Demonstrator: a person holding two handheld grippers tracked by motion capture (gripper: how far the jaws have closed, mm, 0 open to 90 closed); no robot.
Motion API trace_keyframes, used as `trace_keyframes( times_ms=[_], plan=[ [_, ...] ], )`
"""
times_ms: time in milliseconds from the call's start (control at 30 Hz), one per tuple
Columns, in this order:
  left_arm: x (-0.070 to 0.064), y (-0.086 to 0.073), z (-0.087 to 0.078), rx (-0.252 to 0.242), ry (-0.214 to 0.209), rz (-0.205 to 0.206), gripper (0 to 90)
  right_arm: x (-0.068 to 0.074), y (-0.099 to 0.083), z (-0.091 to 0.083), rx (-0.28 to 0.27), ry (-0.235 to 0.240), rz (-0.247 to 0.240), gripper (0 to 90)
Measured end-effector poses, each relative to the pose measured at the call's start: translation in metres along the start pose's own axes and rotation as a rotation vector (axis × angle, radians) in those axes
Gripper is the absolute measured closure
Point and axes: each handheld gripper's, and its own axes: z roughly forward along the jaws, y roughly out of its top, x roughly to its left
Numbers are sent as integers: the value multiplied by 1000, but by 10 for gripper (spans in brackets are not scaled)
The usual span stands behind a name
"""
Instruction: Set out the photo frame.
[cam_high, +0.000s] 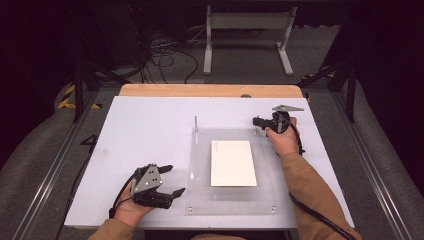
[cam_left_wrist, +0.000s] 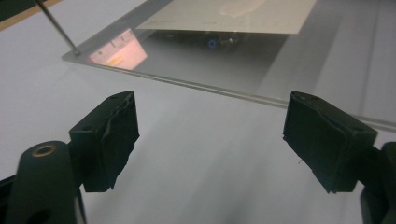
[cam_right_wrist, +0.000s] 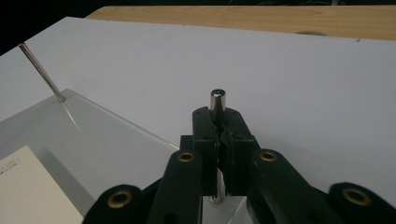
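Note:
A clear acrylic plate (cam_high: 197, 190) lies on the white table with a white card (cam_high: 233, 162) on its middle. A thin metal pin (cam_high: 195, 123) stands upright at the plate's back left corner. At the back right corner, my right gripper (cam_high: 257, 121) is shut on a second upright pin (cam_right_wrist: 218, 99), whose top pokes out above the jaws (cam_right_wrist: 218, 119). The left pin (cam_right_wrist: 41, 72) and the card (cam_right_wrist: 28, 186) show beside it. My left gripper (cam_high: 175, 179) rests open, holding nothing, just left of the plate's front left part. Its jaws (cam_left_wrist: 210, 135) face the plate edge (cam_left_wrist: 187, 84).
A wooden strip (cam_high: 210, 90) runs along the table's far edge. Beyond it on the floor are a white metal stand (cam_high: 247, 35) and loose cables (cam_high: 165, 55). Small screws (cam_high: 273, 208) sit in the plate's front corners.

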Motion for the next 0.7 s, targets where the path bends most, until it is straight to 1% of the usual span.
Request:
trace_keyframes(
  times_ms=[67, 133, 200, 333, 367, 400, 500, 533, 567, 600, 700],
  plan=[
    [-1, 0, 1, -1, -2, 7, 154, -1, 1, 0, 4, 5, 7, 856],
    [-1, -1, 2, 0, -8, 11, 147, -2, 1, 1, 2, 15, 13, 855],
    [0, -3, 4, 9, -9, 19, 144, -2, 1, 1, 9, 12, 12, 855],
    [0, -7, 7, 45, -1, 59, 136, -2, 2, 1, 17, 9, 16, 855],
    [-1, -7, 8, 46, -1, 63, 133, -2, 2, 1, 16, 10, 21, 855],
    [-1, -7, 9, 49, -4, 76, 129, -3, 2, 1, 15, 13, 25, 855],
    [-4, -5, 11, 31, -3, 106, 110, -3, 2, 2, 14, 15, 38, 854],
    [-5, -4, 13, 9, -9, 123, 102, -4, 2, 2, 14, 17, 39, 854],
    [-6, -4, 13, -11, -11, 132, 89, -4, 2, 2, 14, 19, 40, 854],
    [-7, -3, 15, -33, -12, 155, 76, -4, 2, 3, 14, 19, 40, 854],
    [-10, 0, 19, -69, -14, 199, 53, -4, 1, 3, 9, 20, 45, 853]
  ],
)
